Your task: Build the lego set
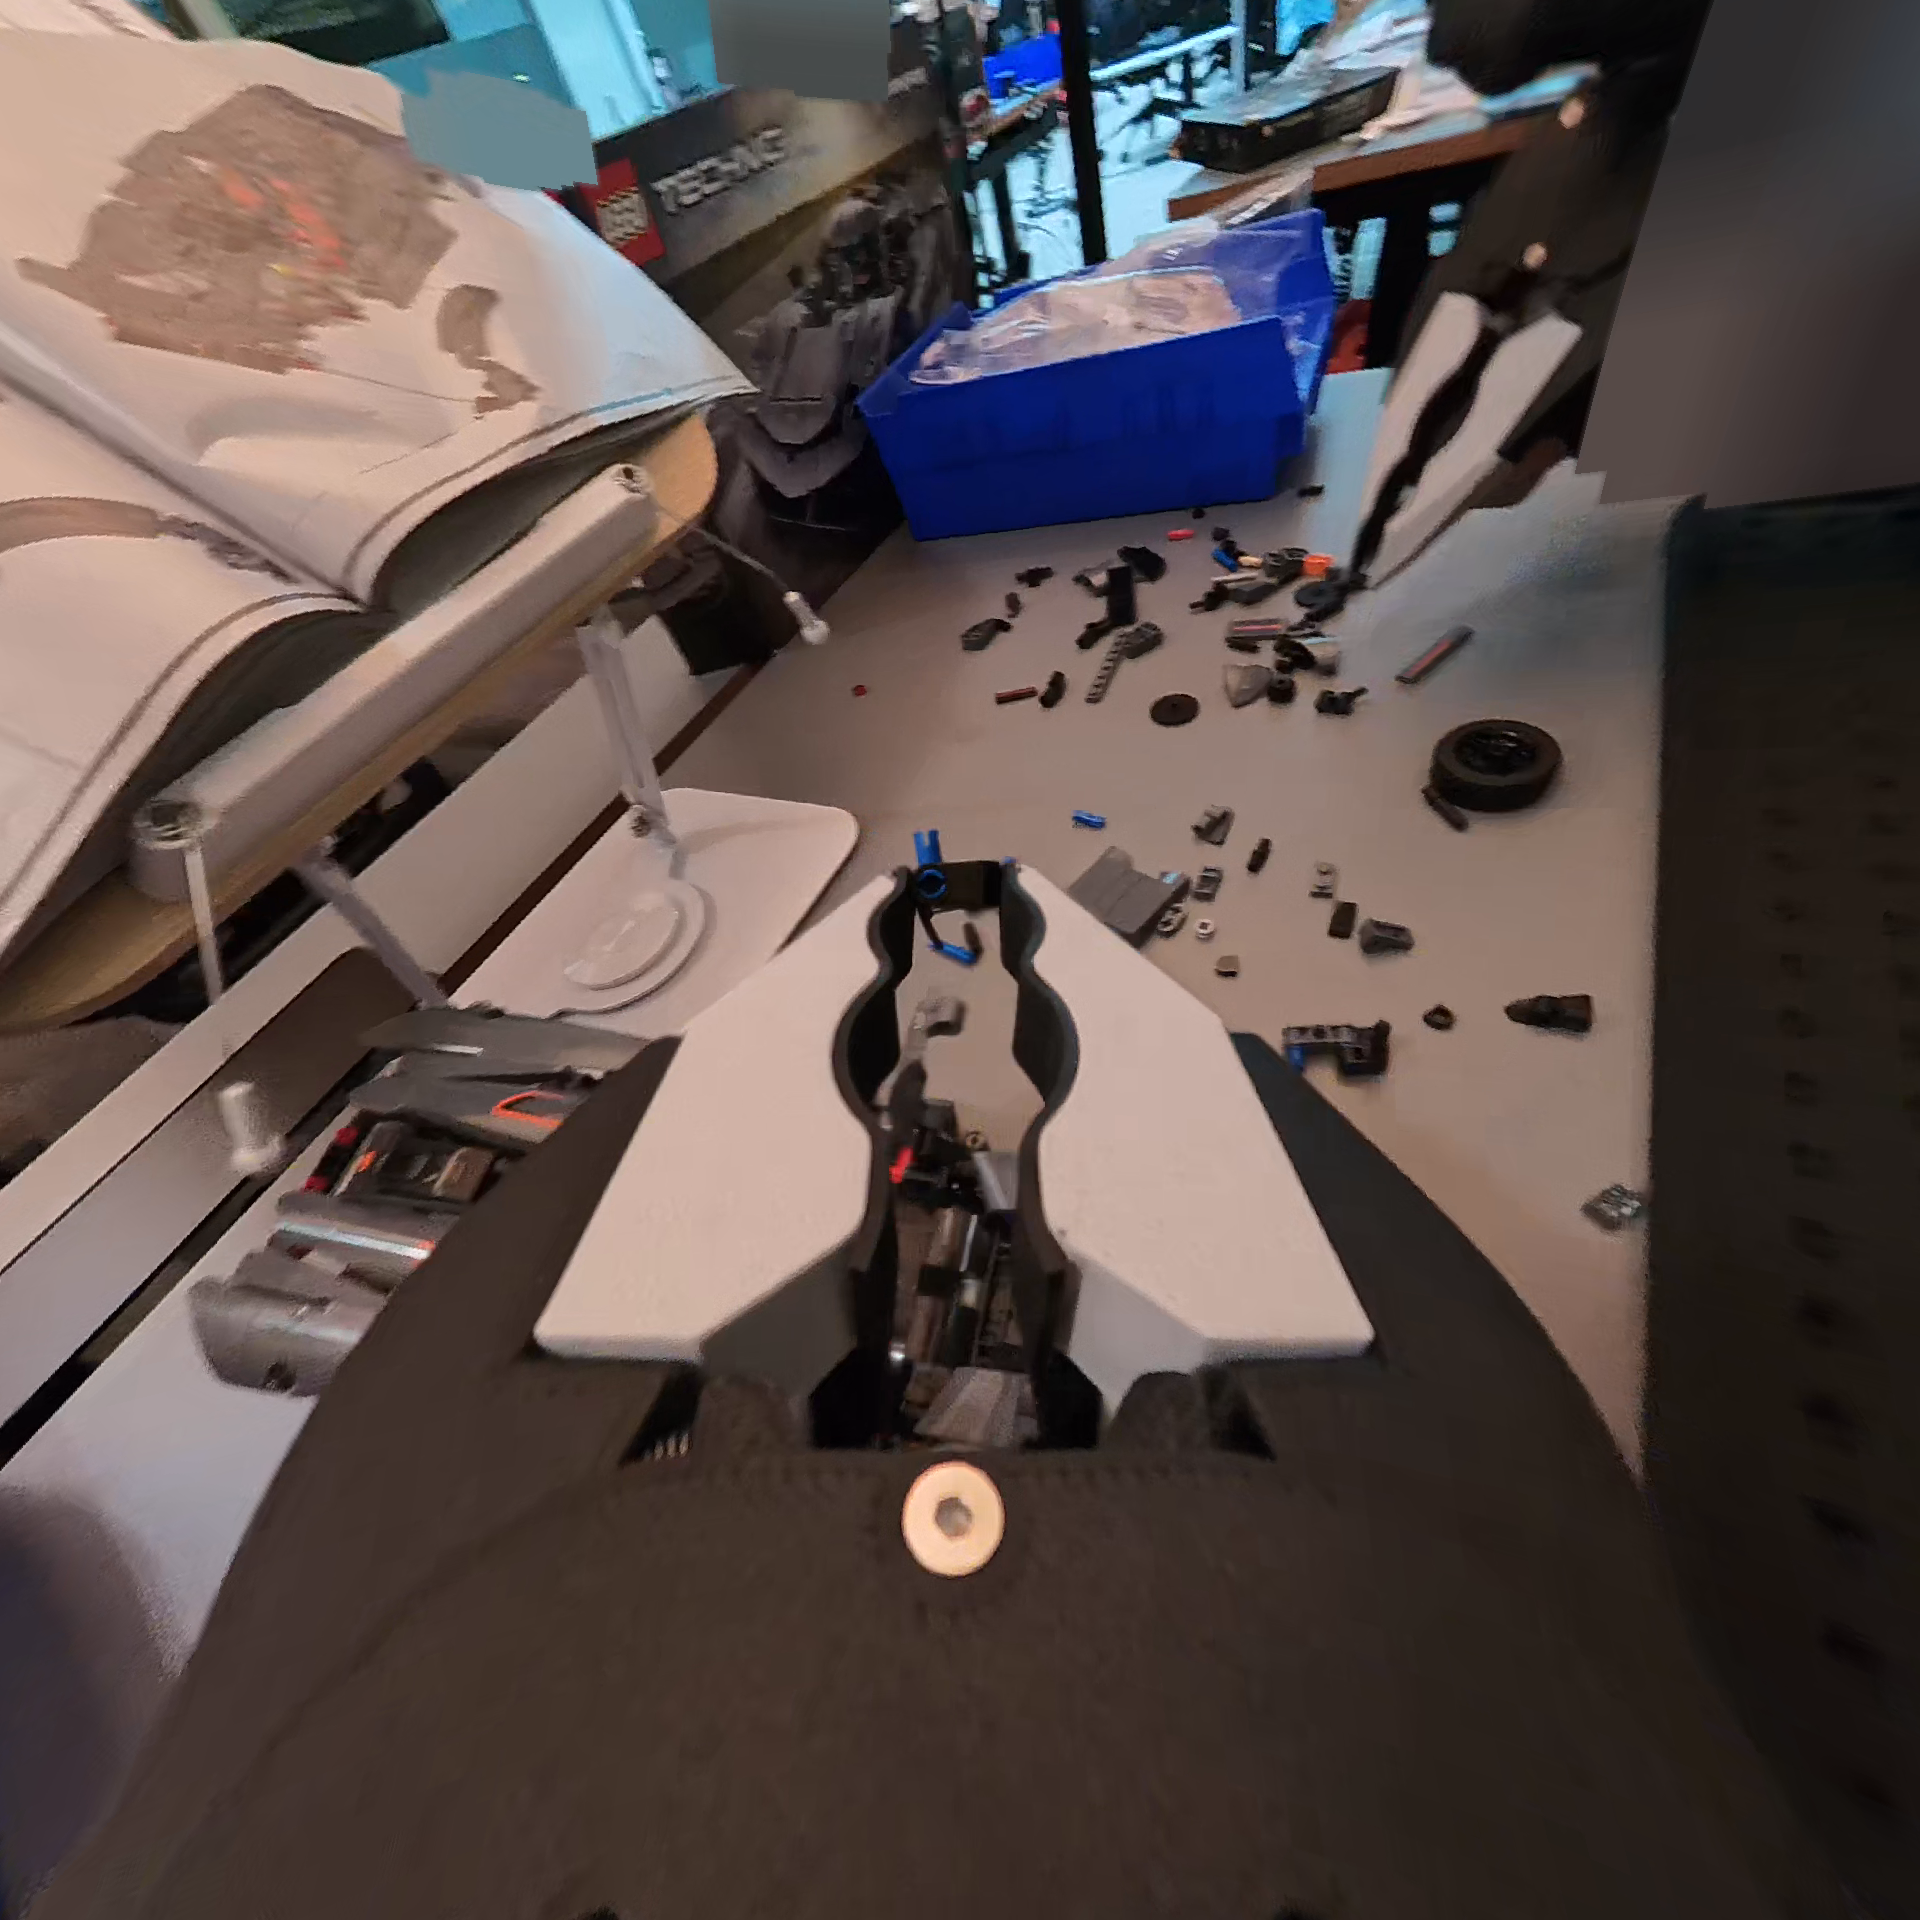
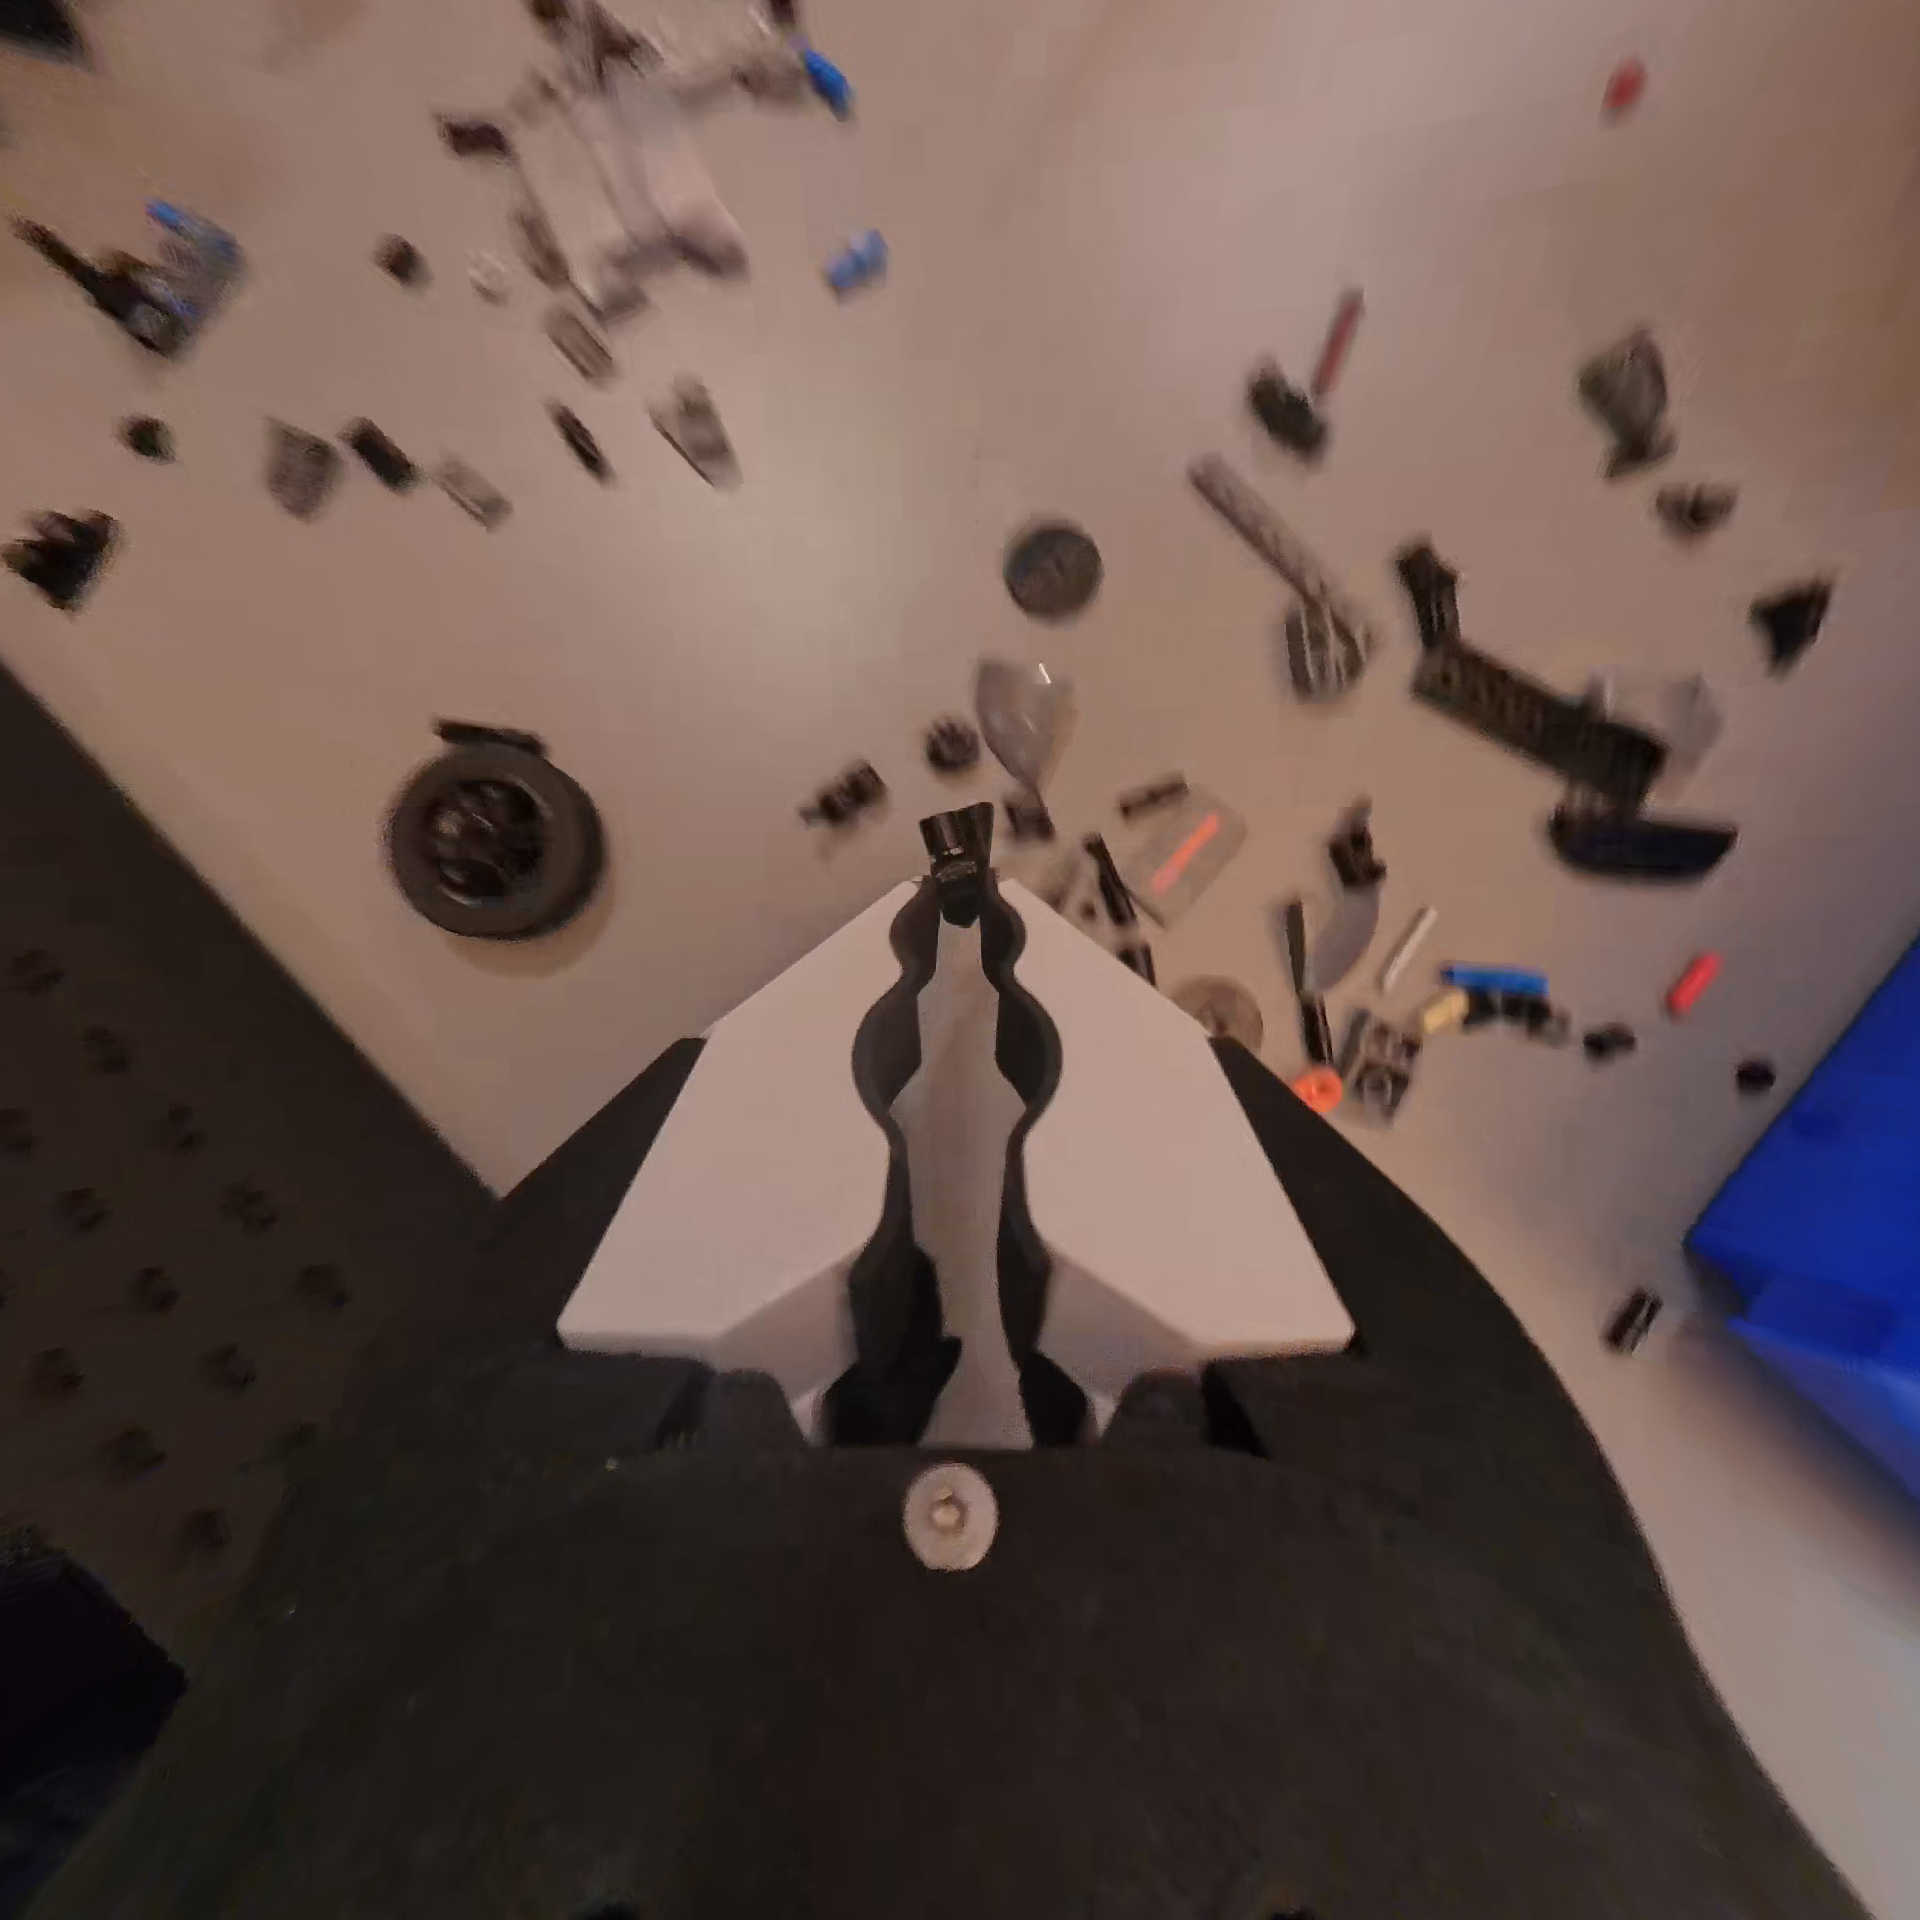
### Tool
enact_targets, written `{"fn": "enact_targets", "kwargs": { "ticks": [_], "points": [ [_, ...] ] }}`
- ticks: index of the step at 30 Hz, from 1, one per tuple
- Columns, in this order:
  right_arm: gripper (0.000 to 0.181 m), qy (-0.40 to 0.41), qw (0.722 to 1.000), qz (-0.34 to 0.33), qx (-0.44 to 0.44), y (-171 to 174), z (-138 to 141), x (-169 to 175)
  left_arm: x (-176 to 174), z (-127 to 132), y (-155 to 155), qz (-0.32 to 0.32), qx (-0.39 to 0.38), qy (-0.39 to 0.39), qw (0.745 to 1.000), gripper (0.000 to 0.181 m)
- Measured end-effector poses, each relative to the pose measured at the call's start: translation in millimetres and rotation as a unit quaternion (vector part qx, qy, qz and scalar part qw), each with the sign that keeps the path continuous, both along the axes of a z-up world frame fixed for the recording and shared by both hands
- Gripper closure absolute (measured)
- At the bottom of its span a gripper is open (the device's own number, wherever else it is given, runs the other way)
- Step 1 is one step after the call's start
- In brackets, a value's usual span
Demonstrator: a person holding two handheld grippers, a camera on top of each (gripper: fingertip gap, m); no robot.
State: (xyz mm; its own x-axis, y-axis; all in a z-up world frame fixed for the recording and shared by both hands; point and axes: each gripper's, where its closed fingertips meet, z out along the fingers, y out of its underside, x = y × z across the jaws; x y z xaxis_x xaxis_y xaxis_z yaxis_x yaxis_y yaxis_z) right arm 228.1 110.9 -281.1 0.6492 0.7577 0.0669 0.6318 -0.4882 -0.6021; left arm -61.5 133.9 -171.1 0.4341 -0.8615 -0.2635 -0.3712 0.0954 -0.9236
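My left gripper (image 1: pixel 961 883) is shut on a small black lego piece with blue pins (image 1: pixel 956 881), held above the grey table (image 1: pixel 935 748). Below it lies a partly built dark grey lego model (image 1: pixel 416 1174) at the table's left edge. My right gripper (image 2: pixel 958 891) is shut on a small black lego piece (image 2: pixel 956 836) and holds it above the table (image 2: pixel 831 468). It also shows in the left wrist view (image 1: pixel 1361 566), far right, tips down among loose pieces. Many loose black, grey, blue and red lego pieces (image 1: pixel 1226 613) lie scattered.
An open instruction book (image 1: pixel 260 364) rests on a white stand (image 1: pixel 665 914) at left. A blue bin (image 1: pixel 1101 416) holding plastic bags stands at the back. A black tyre (image 1: pixel 1496 764) (image 2: pixel 494 831) lies on the table. A black perforated board (image 1: pixel 1787 1039) borders the right side. Spacing between my two grippers at the tips: around 35 cm.
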Motion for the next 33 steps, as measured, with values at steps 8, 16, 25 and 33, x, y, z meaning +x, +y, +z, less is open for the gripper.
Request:
{"fn": "enact_targets", "kwargs": {
  "ticks": [8,16,25,33],
  "points": [
    [0.176,0.059,0.972,0.189,0.125,-3,72,-141,25,-12,-18,-0.059,-0.007,0.006,0.998,0.168],
    [0.176,0.046,0.948,0.291,0.120,0,64,-209,29,-25,-24,-0.075,-0.012,0.046,0.996,0.168],
    [0.176,0.069,0.918,0.388,0.046,-39,16,-232,30,-42,-34,-0.098,-0.018,0.094,0.991,0.168],
    [0.176,0.045,0.904,0.420,0.060,-48,4,-240,29,-47,-40,-0.115,-0.034,0.099,0.988,0.168]
  ]
}}
